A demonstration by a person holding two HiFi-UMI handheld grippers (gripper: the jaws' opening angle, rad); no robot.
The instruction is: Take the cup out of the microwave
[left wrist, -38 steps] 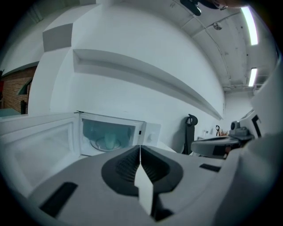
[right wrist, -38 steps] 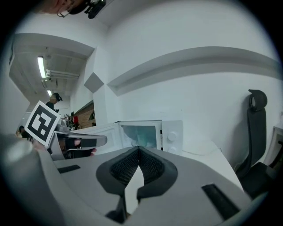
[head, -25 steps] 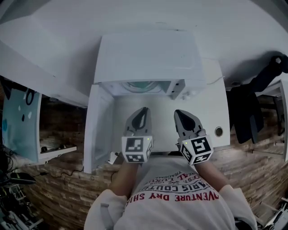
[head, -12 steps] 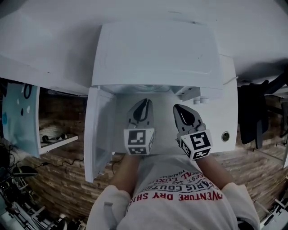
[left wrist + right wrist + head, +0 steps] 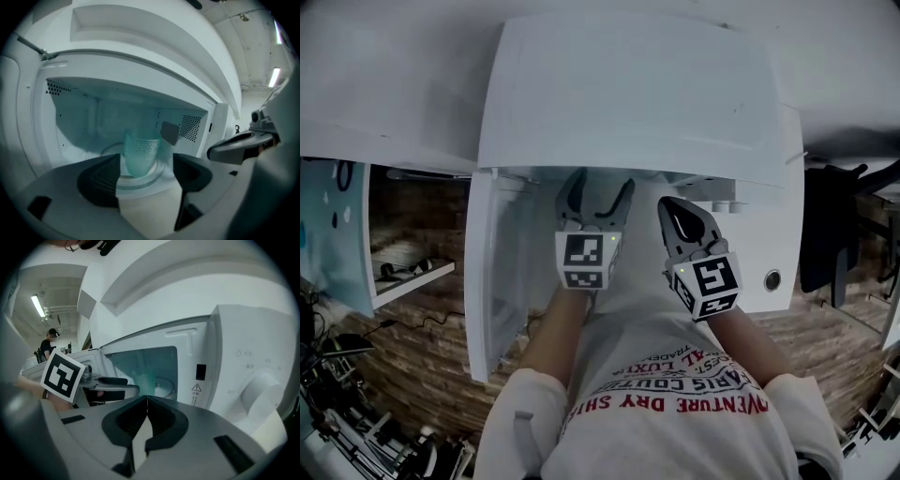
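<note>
A clear dimpled cup (image 5: 140, 152) stands upright on the glass turntable (image 5: 157, 176) inside the open white microwave (image 5: 628, 94). My left gripper (image 5: 598, 192) is at the mouth of the oven and its jaws are opening. Nothing lies between them, and the cup stands a little beyond their tips (image 5: 145, 166). My right gripper (image 5: 677, 214) hangs just to the right, in front of the oven's control side, with its jaws shut on nothing (image 5: 147, 399). From there the cup (image 5: 143, 379) shows faintly inside the cavity.
The microwave door (image 5: 492, 272) stands swung open to the left. The control panel with its knob (image 5: 260, 387) is to the right of the cavity. The white counter (image 5: 773, 244) carries the oven and has a round grommet (image 5: 772, 279). A person (image 5: 48, 345) stands far behind.
Both grippers have moved forward towards the microwave's opening. The left jaws, shut before, now stand apart. The right jaws stay shut.
</note>
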